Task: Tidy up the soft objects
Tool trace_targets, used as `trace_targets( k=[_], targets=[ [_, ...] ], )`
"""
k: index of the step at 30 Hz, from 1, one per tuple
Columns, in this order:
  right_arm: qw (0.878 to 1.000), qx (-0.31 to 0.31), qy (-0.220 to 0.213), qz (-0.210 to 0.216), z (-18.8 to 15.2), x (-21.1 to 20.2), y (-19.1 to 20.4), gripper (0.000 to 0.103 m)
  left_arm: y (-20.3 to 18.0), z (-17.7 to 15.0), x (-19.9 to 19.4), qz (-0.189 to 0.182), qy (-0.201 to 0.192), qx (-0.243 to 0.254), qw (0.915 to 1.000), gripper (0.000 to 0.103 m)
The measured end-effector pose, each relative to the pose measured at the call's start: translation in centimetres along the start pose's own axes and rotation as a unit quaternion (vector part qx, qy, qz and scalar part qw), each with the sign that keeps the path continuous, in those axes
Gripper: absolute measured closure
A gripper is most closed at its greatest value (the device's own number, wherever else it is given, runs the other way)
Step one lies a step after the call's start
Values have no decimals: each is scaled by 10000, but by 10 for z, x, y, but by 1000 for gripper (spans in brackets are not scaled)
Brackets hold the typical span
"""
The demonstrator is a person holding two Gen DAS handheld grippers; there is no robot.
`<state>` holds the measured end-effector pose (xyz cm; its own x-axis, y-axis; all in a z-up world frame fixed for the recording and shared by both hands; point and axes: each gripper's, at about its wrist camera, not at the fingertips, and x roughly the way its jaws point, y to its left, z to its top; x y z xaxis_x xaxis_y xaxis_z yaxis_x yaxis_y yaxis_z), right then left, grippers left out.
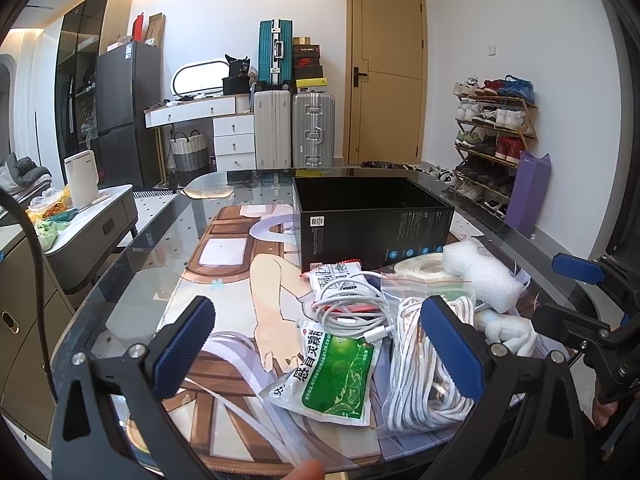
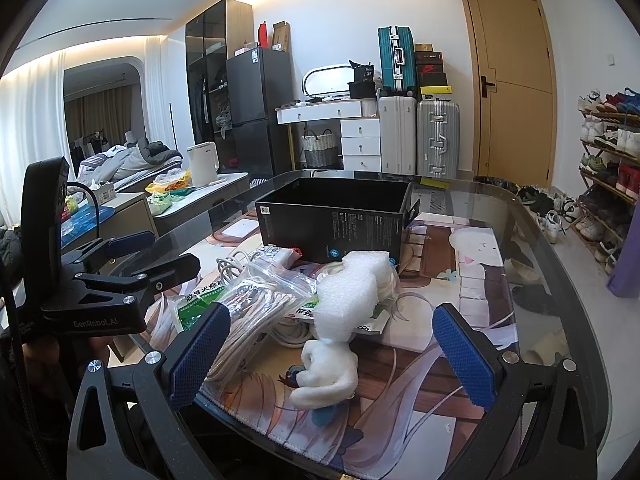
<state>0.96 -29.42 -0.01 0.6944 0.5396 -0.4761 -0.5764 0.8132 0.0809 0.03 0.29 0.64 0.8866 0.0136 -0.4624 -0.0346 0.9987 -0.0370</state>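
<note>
An open black box (image 1: 372, 222) stands on the printed desk mat (image 1: 224, 264); it also shows in the right wrist view (image 2: 332, 216). In front of it lies a pile: a green-and-white sachet (image 1: 332, 372), a white charging cable (image 1: 352, 304), bagged white rope (image 1: 424, 356), a white foam piece (image 1: 484, 272) and a small white plush (image 2: 328, 372). My left gripper (image 1: 316, 344) is open and empty above the sachet. My right gripper (image 2: 332, 352) is open and empty, its fingers either side of the plush and the foam piece (image 2: 352, 292).
The glass table (image 2: 532, 216) carries the mat. A side cabinet with a white kettle (image 1: 82, 178) stands to the left. Suitcases (image 1: 312, 128), a door and a shoe rack (image 1: 496, 136) are behind. The other gripper shows at the right edge of the left view (image 1: 580, 300).
</note>
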Motion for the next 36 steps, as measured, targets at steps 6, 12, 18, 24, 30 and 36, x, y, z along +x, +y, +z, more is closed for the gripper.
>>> trace_targets(
  k=[6,12,18,24,30,36],
  targets=[
    [10000,6,-3,-2,0,1,-2,0,1,1,-1,3,-63,-12,10000,0],
    [10000,17,-3,-31,2,-2,-2,0,1,1,0,14,-16,-3,10000,0],
    [10000,37,-4,-24,3,-1,-4,0,0,0,3,1,-8,1,10000,0],
    [10000,31,-6,-73,1,-2,-2,0,1,-1,5,-10,12,-14,10000,0],
    [9999,44,-6,-91,1,-3,-2,0,3,-2,6,-28,49,-86,9999,0],
    [9999,51,-16,-103,1,-4,-1,0,6,-1,5,-25,26,-98,9999,0]
  ],
)
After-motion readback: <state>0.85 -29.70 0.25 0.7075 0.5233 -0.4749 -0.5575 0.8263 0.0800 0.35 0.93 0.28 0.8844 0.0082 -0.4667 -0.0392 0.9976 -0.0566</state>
